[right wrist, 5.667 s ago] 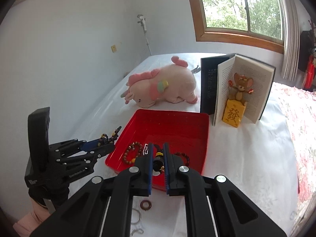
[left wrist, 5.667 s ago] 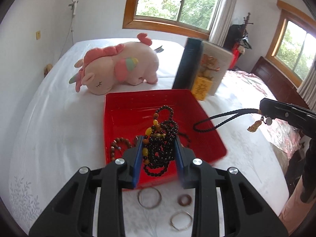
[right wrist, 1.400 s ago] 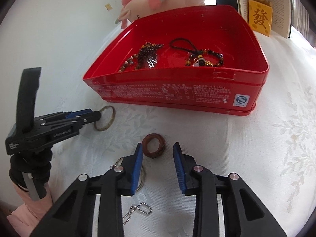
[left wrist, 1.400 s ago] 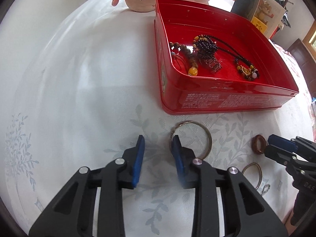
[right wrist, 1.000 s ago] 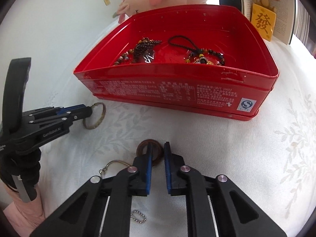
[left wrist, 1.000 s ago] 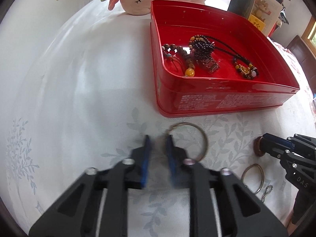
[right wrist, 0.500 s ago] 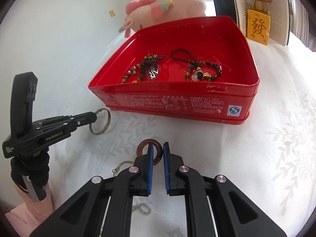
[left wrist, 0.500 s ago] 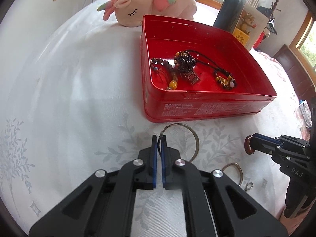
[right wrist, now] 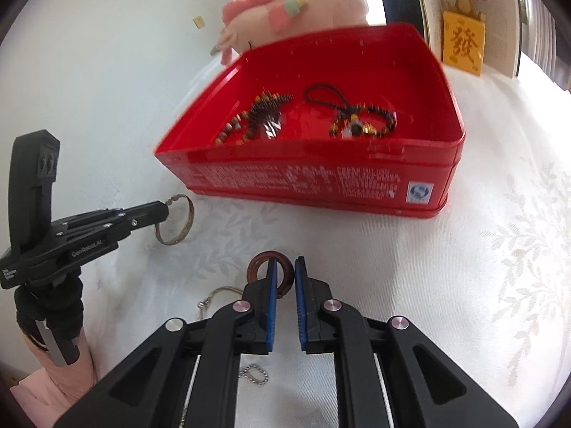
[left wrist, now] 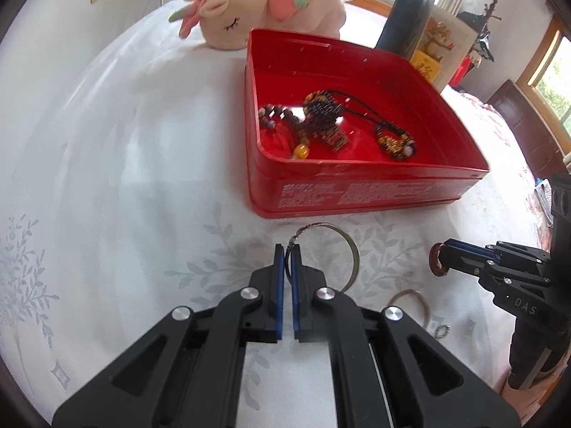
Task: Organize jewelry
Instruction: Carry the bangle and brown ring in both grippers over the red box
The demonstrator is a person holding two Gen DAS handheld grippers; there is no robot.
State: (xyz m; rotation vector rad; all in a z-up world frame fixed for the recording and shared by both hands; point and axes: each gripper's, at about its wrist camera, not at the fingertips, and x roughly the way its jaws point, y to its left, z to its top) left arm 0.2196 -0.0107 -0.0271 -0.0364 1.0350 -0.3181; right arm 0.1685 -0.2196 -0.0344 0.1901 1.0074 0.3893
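A red tin (left wrist: 357, 199) (right wrist: 321, 185) on the white cloth holds several bead bracelets (left wrist: 321, 121) (right wrist: 264, 117). My left gripper (left wrist: 287, 249) (right wrist: 162, 212) is shut on a thin metal bangle (left wrist: 351, 249) (right wrist: 178, 219) and holds it lifted, just in front of the tin. My right gripper (right wrist: 285, 267) (left wrist: 440, 249) is shut on a brown wooden ring (right wrist: 266, 262) (left wrist: 435, 260), raised off the cloth to the right of the bangle.
Another thin bangle (left wrist: 408, 301) (right wrist: 221, 290) and a small chain (right wrist: 255, 374) lie on the cloth near the grippers. A pink plush unicorn (left wrist: 264, 3) and an open book (right wrist: 464, 7) with a yellow tile (right wrist: 463, 44) stand behind the tin.
Both grippers closed on their pieces about a second ago. Since then each has lifted its piece off the cloth and risen a little toward the tin.
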